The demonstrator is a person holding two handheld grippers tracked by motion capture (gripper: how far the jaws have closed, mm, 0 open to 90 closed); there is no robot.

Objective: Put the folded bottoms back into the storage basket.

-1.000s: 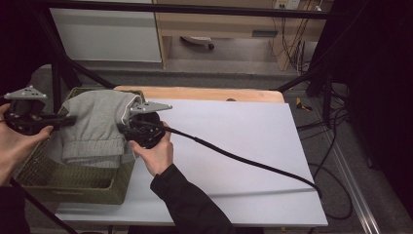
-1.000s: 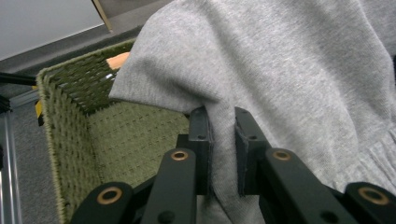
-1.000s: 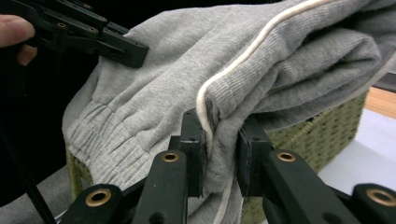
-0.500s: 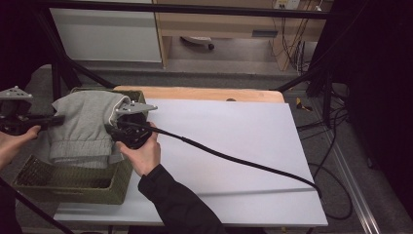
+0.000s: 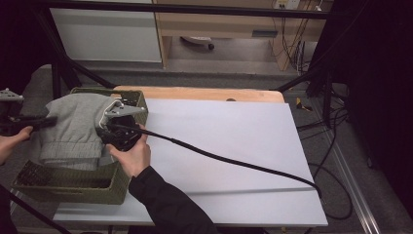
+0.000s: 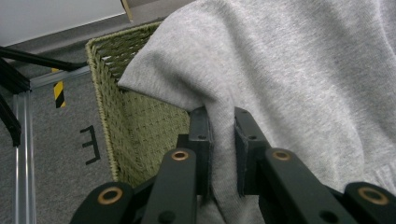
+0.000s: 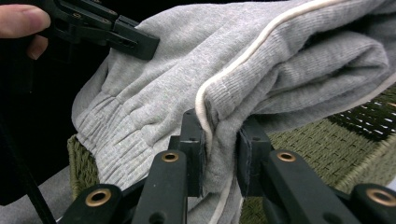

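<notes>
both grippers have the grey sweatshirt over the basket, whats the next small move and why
Probably lower both hands together. The left gripper and right gripper each pinch a fold of the folded grey sweatshirt, which hangs spread between them above the woven basket, not yet resting inside. Keep both shut until it settles.

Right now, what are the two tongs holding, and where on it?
Both hold the folded grey sweatpants above the basket: the left tongs pinch a fold at one side, the right tongs pinch the edge with the white stripe.
</notes>
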